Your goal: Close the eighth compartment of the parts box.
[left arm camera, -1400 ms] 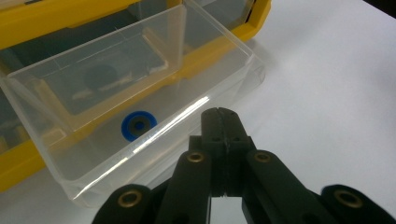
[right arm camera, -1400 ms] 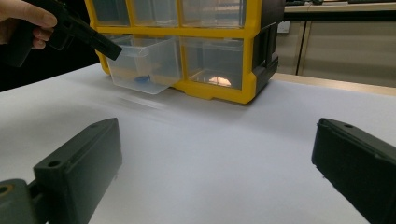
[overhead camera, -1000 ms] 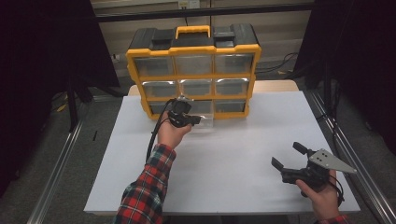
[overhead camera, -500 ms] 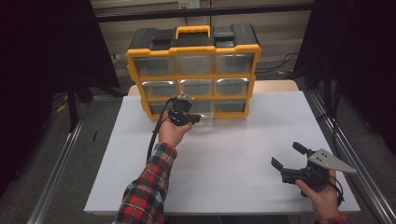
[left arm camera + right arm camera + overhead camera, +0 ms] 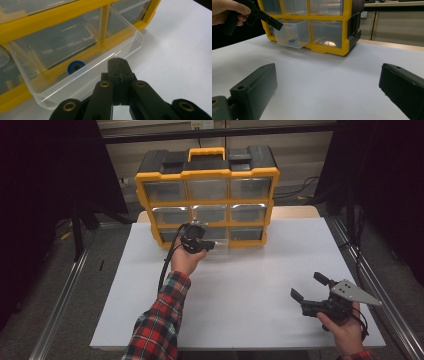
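A yellow organizer [image 5: 207,195] with clear drawers stands at the back of the white table [image 5: 240,285]. Its bottom middle drawer [image 5: 222,245] [image 5: 87,75] [image 5: 292,35] is pulled partway out. A small blue ring [image 5: 75,67] [image 5: 292,40] lies on the drawer's floor. My left gripper [image 5: 212,246] [image 5: 117,61] [image 5: 277,25] is shut, jaws pressed together with nothing between them, its tip at the drawer's front rim. My right gripper [image 5: 309,285] [image 5: 328,70] stands open and empty near the table's front right, pointing toward the organizer.
The bottom right drawer holds a small pale object [image 5: 329,43]. Metal rails [image 5: 60,310] run along both sides of the table. Bare white surface lies between the two hands. A cable [image 5: 167,265] trails from the left gripper along the plaid sleeve.
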A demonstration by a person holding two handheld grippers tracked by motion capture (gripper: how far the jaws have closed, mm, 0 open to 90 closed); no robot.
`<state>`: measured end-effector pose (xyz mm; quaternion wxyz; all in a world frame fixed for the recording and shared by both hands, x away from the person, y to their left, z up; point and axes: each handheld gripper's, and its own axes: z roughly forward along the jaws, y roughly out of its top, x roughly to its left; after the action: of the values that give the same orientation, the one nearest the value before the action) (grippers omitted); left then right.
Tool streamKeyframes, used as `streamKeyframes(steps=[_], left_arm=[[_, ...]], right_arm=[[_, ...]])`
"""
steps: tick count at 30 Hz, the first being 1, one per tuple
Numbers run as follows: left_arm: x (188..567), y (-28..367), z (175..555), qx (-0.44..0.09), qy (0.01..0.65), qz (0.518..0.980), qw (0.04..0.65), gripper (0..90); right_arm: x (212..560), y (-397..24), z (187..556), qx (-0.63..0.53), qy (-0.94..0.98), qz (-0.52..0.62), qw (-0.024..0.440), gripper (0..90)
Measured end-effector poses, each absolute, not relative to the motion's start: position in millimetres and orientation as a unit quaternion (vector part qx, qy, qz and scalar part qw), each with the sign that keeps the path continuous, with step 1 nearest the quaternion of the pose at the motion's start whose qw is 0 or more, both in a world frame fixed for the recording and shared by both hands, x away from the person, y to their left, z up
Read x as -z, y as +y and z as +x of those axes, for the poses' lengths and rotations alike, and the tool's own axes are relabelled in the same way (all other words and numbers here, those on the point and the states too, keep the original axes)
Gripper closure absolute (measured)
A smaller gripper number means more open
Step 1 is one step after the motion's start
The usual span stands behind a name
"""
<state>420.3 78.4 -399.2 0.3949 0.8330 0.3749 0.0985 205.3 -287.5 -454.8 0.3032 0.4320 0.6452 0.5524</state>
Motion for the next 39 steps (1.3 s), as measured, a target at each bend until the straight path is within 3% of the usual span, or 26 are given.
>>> streamKeyframes(steps=[39], left_arm=[[401.8, 73.6, 428.7, -0.131, 0.389, 0.819, 0.4, 90.0]], right_arm=[[454.3, -289.0, 204.5, -0.553, 0.645, 0.433, 0.301, 0.8]])
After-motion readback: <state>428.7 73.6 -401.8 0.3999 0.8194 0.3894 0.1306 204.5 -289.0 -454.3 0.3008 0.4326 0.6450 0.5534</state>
